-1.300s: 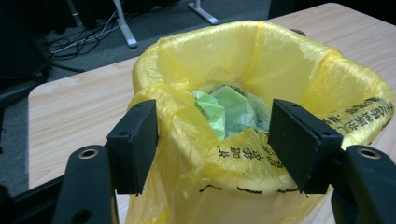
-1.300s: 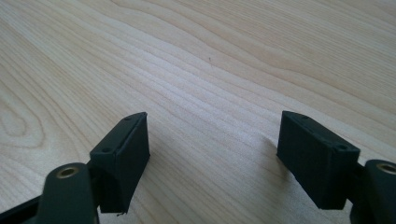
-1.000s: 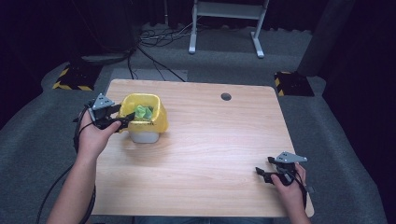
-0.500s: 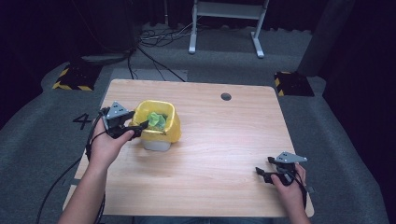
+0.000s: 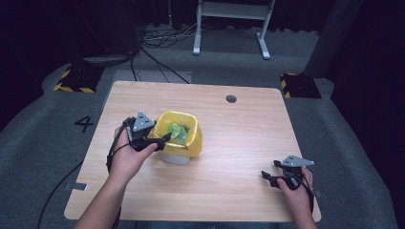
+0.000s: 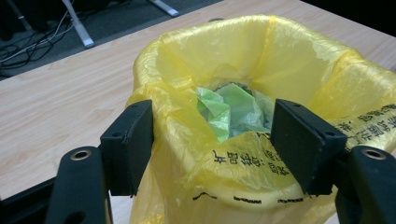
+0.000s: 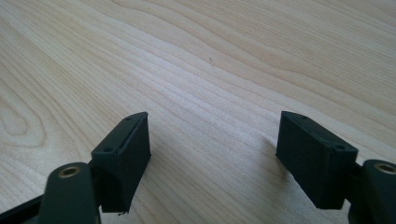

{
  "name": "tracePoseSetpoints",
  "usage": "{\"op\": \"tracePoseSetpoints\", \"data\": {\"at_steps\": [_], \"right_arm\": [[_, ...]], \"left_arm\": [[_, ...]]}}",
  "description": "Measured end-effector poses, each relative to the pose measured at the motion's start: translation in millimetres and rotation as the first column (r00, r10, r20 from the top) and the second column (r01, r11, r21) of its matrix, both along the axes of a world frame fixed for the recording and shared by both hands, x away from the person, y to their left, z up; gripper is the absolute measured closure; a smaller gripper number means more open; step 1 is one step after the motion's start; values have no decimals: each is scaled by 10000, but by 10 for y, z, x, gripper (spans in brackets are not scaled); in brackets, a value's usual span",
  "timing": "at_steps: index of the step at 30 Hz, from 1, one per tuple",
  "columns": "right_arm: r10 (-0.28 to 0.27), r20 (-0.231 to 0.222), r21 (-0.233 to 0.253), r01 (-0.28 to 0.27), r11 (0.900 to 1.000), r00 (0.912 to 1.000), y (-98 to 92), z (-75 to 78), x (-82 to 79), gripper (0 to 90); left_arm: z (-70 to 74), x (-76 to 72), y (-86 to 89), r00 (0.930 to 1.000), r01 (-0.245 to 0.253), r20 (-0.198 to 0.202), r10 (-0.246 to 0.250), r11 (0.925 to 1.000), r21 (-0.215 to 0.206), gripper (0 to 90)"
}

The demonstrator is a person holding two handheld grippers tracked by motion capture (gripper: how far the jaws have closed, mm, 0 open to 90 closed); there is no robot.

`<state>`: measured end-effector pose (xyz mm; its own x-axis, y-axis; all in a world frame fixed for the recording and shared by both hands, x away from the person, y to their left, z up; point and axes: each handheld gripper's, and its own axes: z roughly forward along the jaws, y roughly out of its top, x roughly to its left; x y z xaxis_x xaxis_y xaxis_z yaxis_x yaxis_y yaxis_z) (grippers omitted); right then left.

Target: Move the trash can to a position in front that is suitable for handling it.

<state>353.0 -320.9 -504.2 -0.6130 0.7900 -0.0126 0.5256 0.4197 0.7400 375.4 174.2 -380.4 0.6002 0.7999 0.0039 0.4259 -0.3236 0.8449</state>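
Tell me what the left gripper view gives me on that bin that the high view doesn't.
Left gripper view: black print on the yellow bag liner, and the open jaws set wide apart at the bin's near rim, not closed on it. High view: the white bin below the liner, its spot left of the table's centre, and the right gripper low at the near right corner. Shared: the liner, crumpled green plastic inside, and the left gripper at the rim.
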Motion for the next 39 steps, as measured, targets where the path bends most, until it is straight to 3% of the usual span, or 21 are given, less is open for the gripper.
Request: {"op": "tracePoseSetpoints", "data": {"at_steps": [6,11,16,19,23,28,32,36,39], "right_arm": [[10,7,0,-10,10000,10000,0,0,-1,263],[-4,4,10,4,10000,10000,3,1,-5,265],[-164,-27,-3,164,9999,9999,17,2,-17,232],[-355,241,-112,358,9993,9991,49,8,-25,198],[-197,511,256,184,9995,9985,151,78,-79,186],[671,753,284,-694,9972,9949,471,187,-190,202],[1064,795,335,-1093,9934,9911,632,197,-205,215],[1723,808,678,-1778,9817,9817,888,230,-186,215],[2280,936,701,-2349,9695,9691,1077,288,-168,213]], "left_arm": [[10,-141,-240,9984,553,-84,-552,9984,130,264],[62,-211,-317,9960,891,96,-892,9959,141,229],[180,-277,-236,9943,901,593,-890,9958,-156,225],[239,-353,-115,9939,736,830,-721,9972,-148,219],[228,-459,90,9948,466,906,-465,9989,3,219],[132,-594,293,9974,268,668,-276,9996,133,220],[6,-633,345,9985,365,398,-371,9992,153,221],[-158,-614,315,9968,757,248,-761,9970,187,225],[-250,-582,316,9956,919,177,-923,9955,220,231]]}}
